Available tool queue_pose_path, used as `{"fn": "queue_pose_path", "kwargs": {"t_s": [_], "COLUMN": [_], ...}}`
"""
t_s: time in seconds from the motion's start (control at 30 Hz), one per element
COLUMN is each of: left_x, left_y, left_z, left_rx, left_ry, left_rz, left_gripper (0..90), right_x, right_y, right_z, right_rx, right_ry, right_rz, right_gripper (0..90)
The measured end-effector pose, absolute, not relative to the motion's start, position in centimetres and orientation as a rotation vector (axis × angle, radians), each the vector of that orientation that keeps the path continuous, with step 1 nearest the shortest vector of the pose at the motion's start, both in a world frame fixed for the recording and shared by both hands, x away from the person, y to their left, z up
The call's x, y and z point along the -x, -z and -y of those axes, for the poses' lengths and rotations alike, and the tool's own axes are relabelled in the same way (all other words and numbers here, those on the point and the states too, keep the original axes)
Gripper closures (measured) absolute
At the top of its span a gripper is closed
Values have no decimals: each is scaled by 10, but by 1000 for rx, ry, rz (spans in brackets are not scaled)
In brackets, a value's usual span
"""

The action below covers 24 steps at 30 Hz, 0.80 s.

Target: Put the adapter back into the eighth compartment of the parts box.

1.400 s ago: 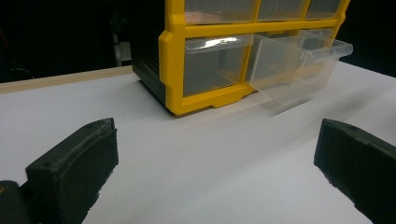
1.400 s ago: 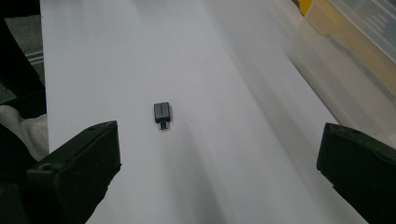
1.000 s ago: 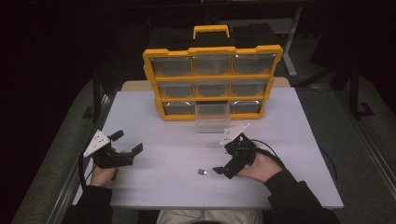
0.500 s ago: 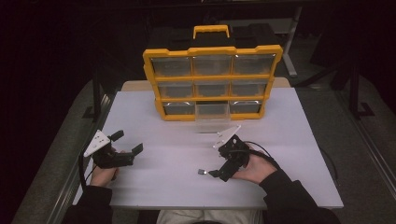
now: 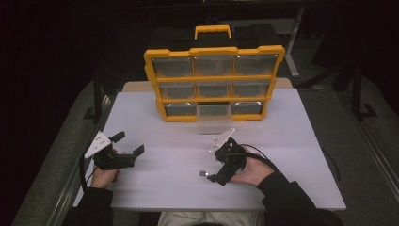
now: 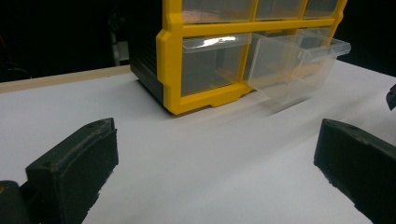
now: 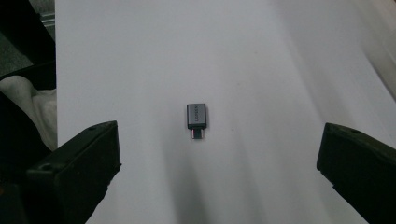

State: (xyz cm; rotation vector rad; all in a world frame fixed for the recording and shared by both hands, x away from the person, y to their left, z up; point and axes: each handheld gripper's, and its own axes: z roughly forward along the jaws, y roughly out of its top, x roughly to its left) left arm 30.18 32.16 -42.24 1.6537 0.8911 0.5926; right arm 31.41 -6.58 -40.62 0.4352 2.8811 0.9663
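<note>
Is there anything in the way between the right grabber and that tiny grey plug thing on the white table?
Nothing visible. The small grey metal adapter lies alone on the white table, and the open right gripper faces it across bare tabletop.

the lettering on the little grey adapter (image 7: 196, 115) between my right jaws is too small to read, and from the high view the adapter (image 5: 203, 173) is just a speck. the drawers of the yellow organizer (image 5: 214, 80) are too dim for me to tell their contents. in my left gripper view the organizer (image 6: 205, 51) is cut off at the top edge, and my own jaws run off the bottom.
</note>
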Motion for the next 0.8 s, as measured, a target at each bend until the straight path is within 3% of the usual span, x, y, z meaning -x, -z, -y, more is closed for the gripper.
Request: {"fn": "queue_pose_path", "kwargs": {"t_s": [0.5, 0.8], "left_x": [-302, -302], "left_y": [423, 423], "left_z": [-321, -321], "left_rx": [-1659, -1661], "left_ry": [-593, -594], "left_rz": [-888, -887], "left_gripper": [0, 0], "right_x": [-314, -315], "right_y": [417, 421], "right_z": [49, 41], "right_rx": [-379, -340], "right_ry": [-889, -871], "right_rz": [-2939, -2974], "right_gripper": [0, 63]}}
